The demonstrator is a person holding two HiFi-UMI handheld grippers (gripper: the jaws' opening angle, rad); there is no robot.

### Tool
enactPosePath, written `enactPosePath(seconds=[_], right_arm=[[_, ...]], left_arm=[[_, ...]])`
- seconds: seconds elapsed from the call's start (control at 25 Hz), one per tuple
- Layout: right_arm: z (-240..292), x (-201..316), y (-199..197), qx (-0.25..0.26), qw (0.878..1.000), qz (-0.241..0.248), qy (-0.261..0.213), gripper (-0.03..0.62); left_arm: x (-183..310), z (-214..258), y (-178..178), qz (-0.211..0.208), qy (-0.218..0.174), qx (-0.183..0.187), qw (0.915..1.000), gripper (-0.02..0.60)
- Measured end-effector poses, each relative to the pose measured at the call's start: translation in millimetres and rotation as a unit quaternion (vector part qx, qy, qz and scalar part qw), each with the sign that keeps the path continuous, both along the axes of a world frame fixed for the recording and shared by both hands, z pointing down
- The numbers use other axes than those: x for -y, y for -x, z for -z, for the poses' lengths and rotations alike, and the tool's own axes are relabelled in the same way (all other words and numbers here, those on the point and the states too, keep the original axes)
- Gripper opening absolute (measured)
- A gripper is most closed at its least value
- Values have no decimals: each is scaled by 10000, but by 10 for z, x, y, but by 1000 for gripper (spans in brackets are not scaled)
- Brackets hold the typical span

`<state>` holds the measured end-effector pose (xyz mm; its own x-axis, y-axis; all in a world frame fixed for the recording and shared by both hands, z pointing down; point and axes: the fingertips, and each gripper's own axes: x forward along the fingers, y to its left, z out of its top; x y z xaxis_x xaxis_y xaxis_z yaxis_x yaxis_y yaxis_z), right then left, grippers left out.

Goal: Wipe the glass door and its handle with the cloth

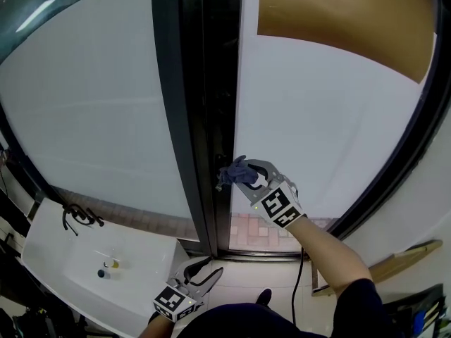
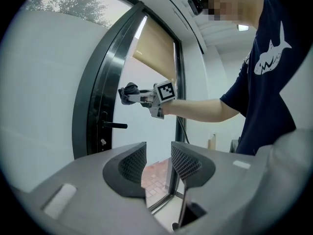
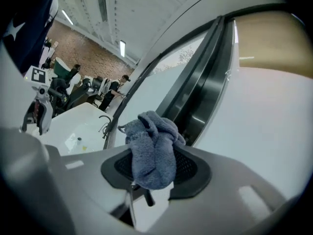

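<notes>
My right gripper (image 1: 238, 174) is held up ahead of me at the end of an outstretched arm. The bare forearm (image 1: 325, 248) behind it runs back to a dark sleeve (image 1: 361, 298). Its jaws are closed on a bunched grey-blue cloth (image 3: 152, 148), which fills the gap between them and spills out past the tips. My left gripper (image 1: 201, 270) hangs low and close to my body, well below the right one, pointing forward. Its jaws stand apart with nothing between them.
</notes>
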<state>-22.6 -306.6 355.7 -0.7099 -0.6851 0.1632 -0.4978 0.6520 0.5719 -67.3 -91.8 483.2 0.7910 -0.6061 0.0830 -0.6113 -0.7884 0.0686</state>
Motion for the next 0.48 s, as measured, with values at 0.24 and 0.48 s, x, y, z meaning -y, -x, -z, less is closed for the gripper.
enactPosePath(seconds=[0.24,0.48], right_arm=[[87,541,306,-1024,9930,24,-593,153],[-2,934,618,-2269,9637,119,-1399,153]], left_arm=[[103,-4,15,267,-36,-61,9996,153],[151,8,30,470,81,-138,9988,153]])
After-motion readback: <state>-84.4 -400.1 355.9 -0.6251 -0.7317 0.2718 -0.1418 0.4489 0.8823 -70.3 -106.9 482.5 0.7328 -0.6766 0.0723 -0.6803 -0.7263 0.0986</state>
